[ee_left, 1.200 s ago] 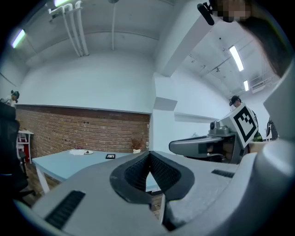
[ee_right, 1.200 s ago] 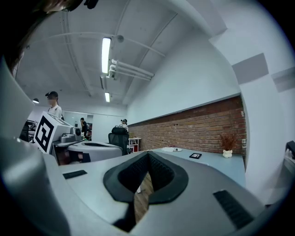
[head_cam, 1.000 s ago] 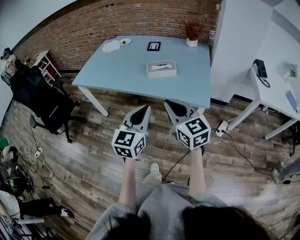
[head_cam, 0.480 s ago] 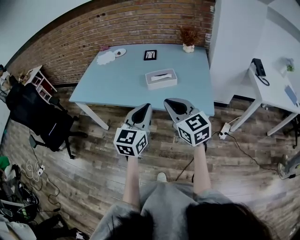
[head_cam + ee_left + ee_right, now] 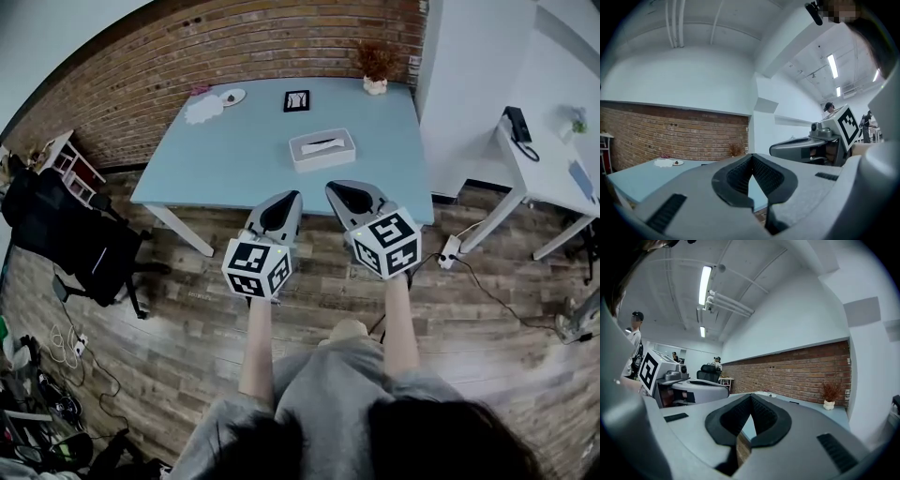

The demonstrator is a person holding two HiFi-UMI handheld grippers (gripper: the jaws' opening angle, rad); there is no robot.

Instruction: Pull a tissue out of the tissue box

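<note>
A white tissue box (image 5: 322, 150) with a tissue showing in its top slot stands on the light blue table (image 5: 234, 155), near the middle. My left gripper (image 5: 284, 200) and right gripper (image 5: 345, 187) are held side by side, pointing level at the table's near edge, short of the box. Both are shut with nothing between the fingers. In the left gripper view the jaws (image 5: 751, 157) meet at the tip, and the right gripper (image 5: 820, 145) shows beside them. The right gripper view shows its own jaws (image 5: 751, 397) closed the same way.
At the table's far side are a small picture frame (image 5: 296, 100), a potted dry plant (image 5: 375, 84), a plate (image 5: 231, 97) and a white doily (image 5: 202, 110). A black office chair (image 5: 66, 239) stands left, a white desk (image 5: 553, 183) with a phone (image 5: 517, 125) right. Cables lie on the wood floor.
The person has stepped toward the table. Both grippers have come forward together and now reach its near edge; the tissue box appears closer. The jaws stayed shut.
</note>
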